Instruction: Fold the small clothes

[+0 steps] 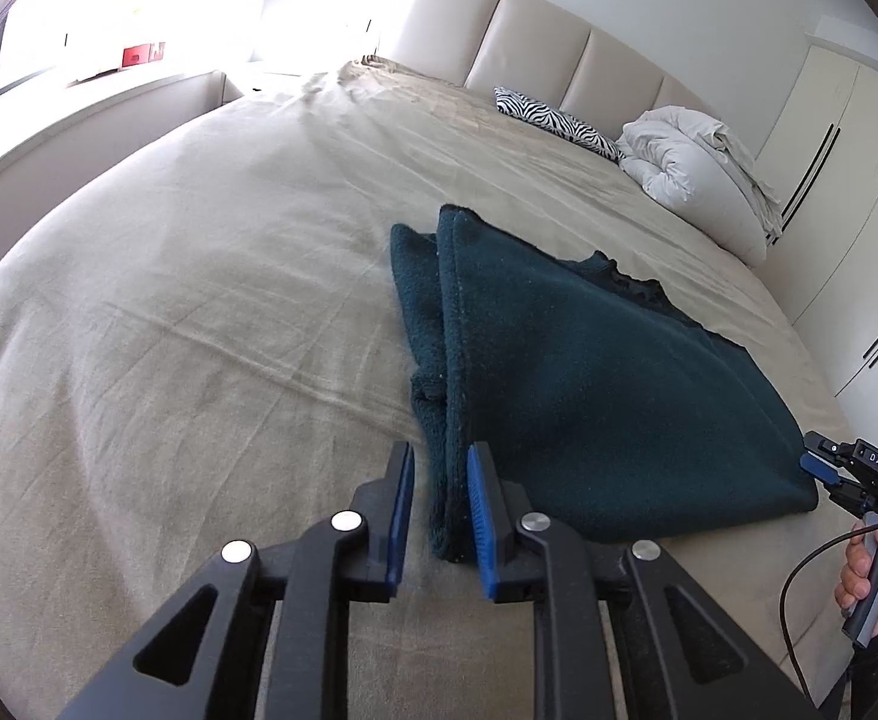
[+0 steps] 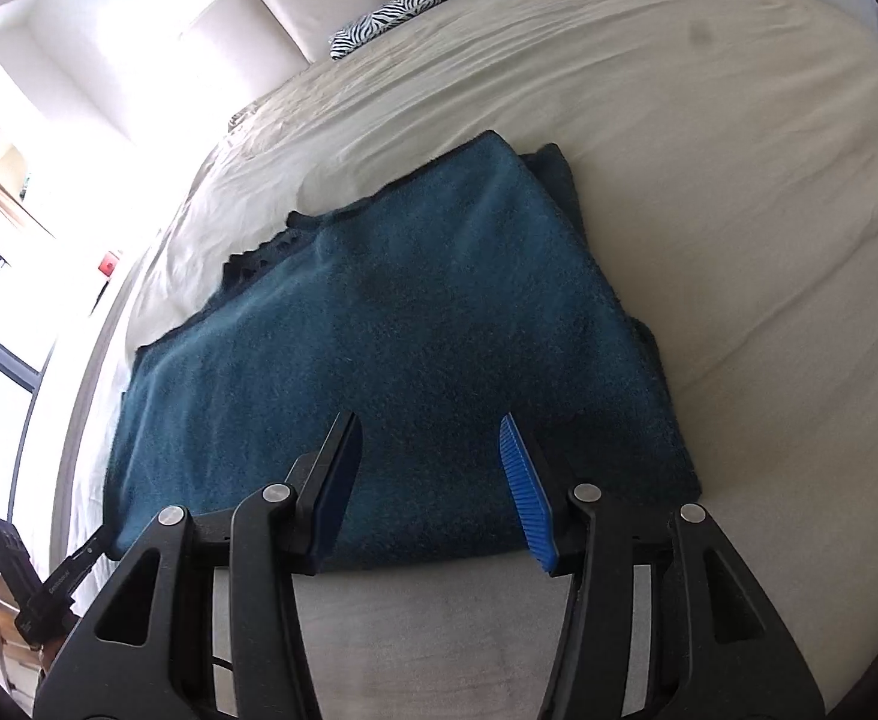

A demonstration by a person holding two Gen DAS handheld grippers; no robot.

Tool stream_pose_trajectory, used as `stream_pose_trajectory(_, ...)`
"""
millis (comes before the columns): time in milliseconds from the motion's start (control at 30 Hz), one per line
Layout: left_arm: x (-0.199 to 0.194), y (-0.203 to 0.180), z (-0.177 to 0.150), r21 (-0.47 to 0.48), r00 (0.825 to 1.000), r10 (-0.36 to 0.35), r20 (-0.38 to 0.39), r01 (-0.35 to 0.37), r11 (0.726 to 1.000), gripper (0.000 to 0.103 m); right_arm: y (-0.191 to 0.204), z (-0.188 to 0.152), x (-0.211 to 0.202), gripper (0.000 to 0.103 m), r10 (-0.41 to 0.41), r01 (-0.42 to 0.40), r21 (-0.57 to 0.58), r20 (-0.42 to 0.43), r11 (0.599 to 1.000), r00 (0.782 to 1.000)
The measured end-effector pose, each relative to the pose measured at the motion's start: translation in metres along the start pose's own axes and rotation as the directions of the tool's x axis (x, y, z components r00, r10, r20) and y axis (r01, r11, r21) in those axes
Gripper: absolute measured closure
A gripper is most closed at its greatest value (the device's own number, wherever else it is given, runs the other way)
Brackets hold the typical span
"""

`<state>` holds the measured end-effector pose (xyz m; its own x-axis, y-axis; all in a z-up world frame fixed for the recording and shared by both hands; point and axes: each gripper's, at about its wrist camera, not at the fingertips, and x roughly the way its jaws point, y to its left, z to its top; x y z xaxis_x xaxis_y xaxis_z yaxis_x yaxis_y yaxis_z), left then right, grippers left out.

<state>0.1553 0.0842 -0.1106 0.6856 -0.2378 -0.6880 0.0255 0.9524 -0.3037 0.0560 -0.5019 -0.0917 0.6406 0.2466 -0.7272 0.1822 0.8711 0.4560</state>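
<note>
Teal fleece garment [image 1: 589,384], already folded into a thick stack, lies on the bed [image 1: 169,312], toward its near edge and well apart from the zebra pillow [image 1: 550,120] at the headboard. Left hand-held gripper [image 1: 439,510] sits at the garment's near left corner, jaws narrowly apart, folded edge between the pads but not pinched. Right hand-held gripper [image 2: 436,480] hovers over the garment's near edge, jaws moderately apart, nothing held. Garment's long axis runs away from both grippers toward the headboard; the left one is nearer the fold line. Beige sheet, wrinkled. White duvet [image 1: 691,162] bunched beside the pillow. Wardrobe [image 1: 847,180] beyond; bright window opposite it.
</note>
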Motion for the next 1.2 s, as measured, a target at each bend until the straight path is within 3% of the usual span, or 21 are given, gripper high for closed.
stream_pose_trajectory(100, -0.007, -0.019, 0.024, 0.057, 0.998, 0.002, 0.063, -0.005, 0.998, 0.058, 0.026, 0.016, 0.013, 0.055, 0.070, -0.070, -0.031, -0.019, 0.997, 0.997)
stream_pose_trajectory(167, 0.008, -0.039, 0.043, 0.112, 0.998, -0.021, 0.060, 0.014, 0.994, 0.052, 0.044, 0.029, 0.031, 0.055, 0.137, -0.138, -0.027, -0.044, 0.990, 0.990)
stream_pose_trajectory(267, 0.044, -0.071, 0.070, 0.205, 0.996, -0.021, 0.082, 0.004, 0.979, 0.052, 0.071, 0.045, 0.065, 0.055, 0.228, -0.230, -0.015, -0.088, 0.973, 0.970)
stream_pose_trajectory(367, 0.089, -0.089, 0.095, 0.210, 0.998, -0.020, 0.061, 0.007, 0.978, 0.052, 0.092, 0.057, 0.101, 0.055, 0.312, -0.310, 0.033, -0.127, 0.950, 0.942)
stream_pose_trajectory(433, 0.119, -0.095, 0.103, 0.223, 0.999, 0.022, 0.031, -0.029, 0.974, 0.052, 0.097, 0.065, 0.125, 0.055, 0.342, -0.334, 0.073, -0.137, 0.940, 0.930)
stream_pose_trajectory(533, 0.155, -0.088, 0.096, 0.223, 0.997, 0.062, -0.046, -0.050, 0.973, 0.052, 0.082, 0.074, 0.162, 0.057, 0.352, -0.326, 0.165, -0.165, 0.931, 0.921)
stream_pose_trajectory(600, 0.159, -0.073, 0.090, 0.189, 0.999, 0.021, -0.033, -0.015, 0.982, 0.051, 0.062, 0.079, 0.171, 0.066, 0.399, -0.367, 0.216, -0.131, 0.905, 0.907)
stream_pose_trajectory(700, 0.162, -0.054, 0.096, 0.101, 0.998, -0.051, -0.037, 0.055, 0.993, 0.051, 0.026, 0.088, 0.165, 0.071, 0.374, -0.349, 0.256, -0.055, 0.901, 0.926)
stream_pose_trajectory(800, 0.163, -0.047, 0.095, 0.075, 0.996, -0.083, -0.037, 0.086, 0.994, 0.051, -0.016, 0.097, 0.158, 0.074, 0.442, -0.429, 0.301, 0.028, 0.852, 0.897)
stream_pose_trajectory(833, 0.162, -0.047, 0.095, 0.071, 0.995, -0.088, -0.035, 0.091, 0.993, 0.051, -0.028, 0.099, 0.152, 0.076, 0.429, -0.421, 0.316, 0.050, 0.850, 0.902)
stream_pose_trajectory(867, 0.160, -0.047, 0.095, 0.071, 0.996, -0.084, -0.035, 0.086, 0.994, 0.051, -0.039, 0.101, 0.144, 0.076, 0.380, -0.382, 0.325, 0.070, 0.865, 0.922)
stream_pose_trajectory(967, 0.140, -0.060, 0.091, 0.118, 0.999, -0.009, -0.036, 0.013, 0.993, 0.051, -0.057, 0.102, 0.109, 0.073, 0.262, -0.283, 0.359, 0.106, 0.890, 0.959)
stream_pose_trajectory(1000, 0.128, -0.065, 0.085, 0.119, 0.999, -0.019, -0.040, 0.023, 0.993, 0.051, -0.056, 0.097, 0.096, 0.071, 0.242, -0.266, 0.359, 0.109, 0.895, 0.964)
stream_pose_trajectory(1067, 0.103, -0.078, 0.066, 0.115, 0.992, -0.118, -0.049, 0.123, 0.986, 0.051, -0.042, 0.078, 0.076, 0.066, 0.326, -0.346, 0.345, 0.118, 0.872, 0.938)
stream_pose_trajectory(1100, 0.091, -0.087, 0.054, 0.136, 0.990, -0.130, -0.050, 0.136, 0.981, 0.051, -0.030, 0.065, 0.072, 0.060, 0.382, -0.390, 0.339, 0.094, 0.856, 0.919)
stream_pose_trajectory(1200, 0.078, -0.105, 0.018, 0.145, 0.984, -0.154, -0.087, 0.166, 0.975, 0.049, 0.025, 0.015, 0.079, 0.059, 0.529, -0.493, 0.301, -0.045, 0.816, 0.847)
